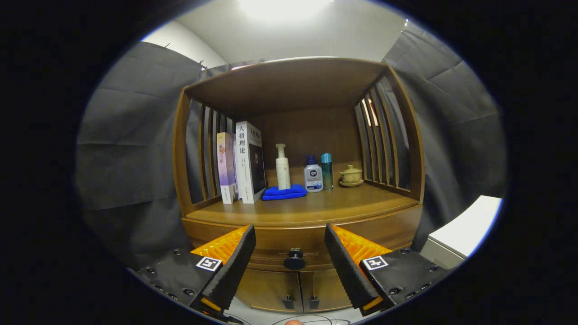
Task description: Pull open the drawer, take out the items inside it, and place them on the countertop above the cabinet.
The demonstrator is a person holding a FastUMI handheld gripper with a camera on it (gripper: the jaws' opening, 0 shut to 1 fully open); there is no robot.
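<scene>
Dark grey creased cloth walls (122, 149) are hanging on both sides of a brown wooden cabinet with slatted side panels (298, 212), standing at twelve o'clock. Above the cloth, a plain white ceiling (293, 31) is glowing under a bright overhead light (284, 6) at twelve o'clock. At about four o'clock, a white flat-topped box-like surface (469, 230) is sitting beside the cabinet. A pale floor strip (253, 311) is showing below the cabinet's two lower doors at six o'clock.
</scene>
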